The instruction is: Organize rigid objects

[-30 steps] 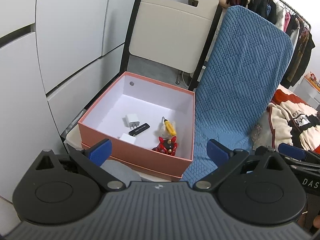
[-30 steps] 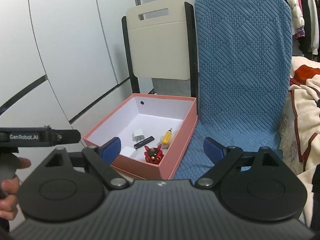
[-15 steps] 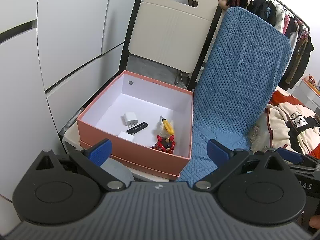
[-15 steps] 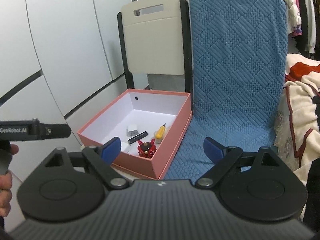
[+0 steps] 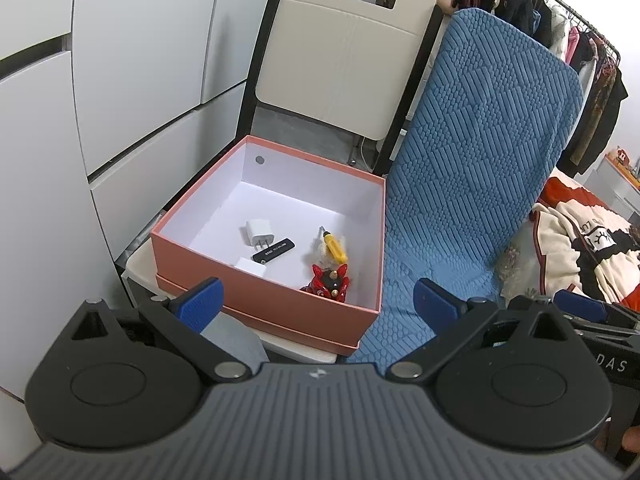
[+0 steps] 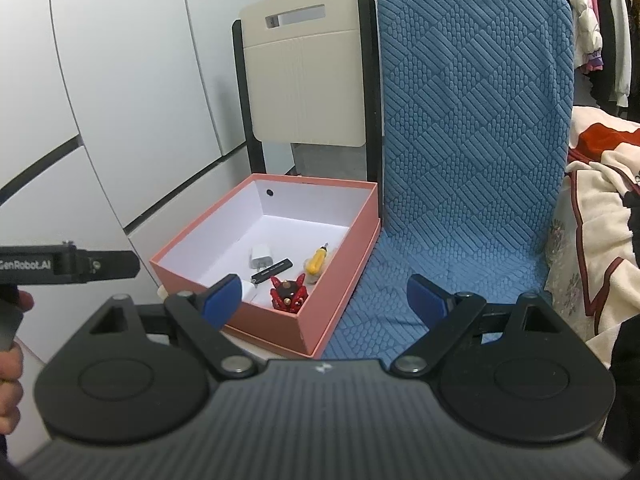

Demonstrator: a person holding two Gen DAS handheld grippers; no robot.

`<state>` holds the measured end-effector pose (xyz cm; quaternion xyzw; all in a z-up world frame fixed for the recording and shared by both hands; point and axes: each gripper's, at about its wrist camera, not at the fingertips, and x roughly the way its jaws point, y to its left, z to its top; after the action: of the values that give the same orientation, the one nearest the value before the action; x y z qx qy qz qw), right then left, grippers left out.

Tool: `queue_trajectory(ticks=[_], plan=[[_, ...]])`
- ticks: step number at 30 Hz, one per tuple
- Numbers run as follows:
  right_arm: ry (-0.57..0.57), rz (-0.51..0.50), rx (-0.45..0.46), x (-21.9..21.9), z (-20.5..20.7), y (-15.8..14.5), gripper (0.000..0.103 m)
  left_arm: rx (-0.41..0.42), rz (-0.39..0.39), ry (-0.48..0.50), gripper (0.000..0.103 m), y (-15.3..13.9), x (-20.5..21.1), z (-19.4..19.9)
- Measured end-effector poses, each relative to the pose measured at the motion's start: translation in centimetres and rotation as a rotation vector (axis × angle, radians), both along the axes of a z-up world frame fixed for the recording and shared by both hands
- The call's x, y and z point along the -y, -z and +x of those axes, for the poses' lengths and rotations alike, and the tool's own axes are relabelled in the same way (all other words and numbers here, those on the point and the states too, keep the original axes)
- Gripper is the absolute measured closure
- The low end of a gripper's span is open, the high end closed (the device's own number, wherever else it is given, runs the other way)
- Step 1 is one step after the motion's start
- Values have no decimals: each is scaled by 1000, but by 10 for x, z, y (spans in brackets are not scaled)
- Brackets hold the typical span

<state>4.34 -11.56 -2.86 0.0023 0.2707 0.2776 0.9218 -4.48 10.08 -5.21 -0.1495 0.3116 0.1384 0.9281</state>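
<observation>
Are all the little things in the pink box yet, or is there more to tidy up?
Looks nearly done. The pink box already holds a white charger, a black stick, a yellow screwdriver and a red toy. Both the left gripper and right gripper have open, empty jaws. Nothing loose shows on the blue chair cushion.

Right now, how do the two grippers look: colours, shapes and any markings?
The left gripper and right gripper look the same: a dark grey ribbed body, two round black discs, black angled links with silver pivot pins, and blue textured pads. A small white logo sits on each body. From the side, white lettering reads "GenRobot.AI". No cables or sleeves show.
</observation>
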Motion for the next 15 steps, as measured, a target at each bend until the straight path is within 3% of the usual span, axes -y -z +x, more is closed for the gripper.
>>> queue_trajectory(ticks=[15], plan=[[9,0,-2,1,0,-1,12,-2,-2,6,1,4,-1,-2]])
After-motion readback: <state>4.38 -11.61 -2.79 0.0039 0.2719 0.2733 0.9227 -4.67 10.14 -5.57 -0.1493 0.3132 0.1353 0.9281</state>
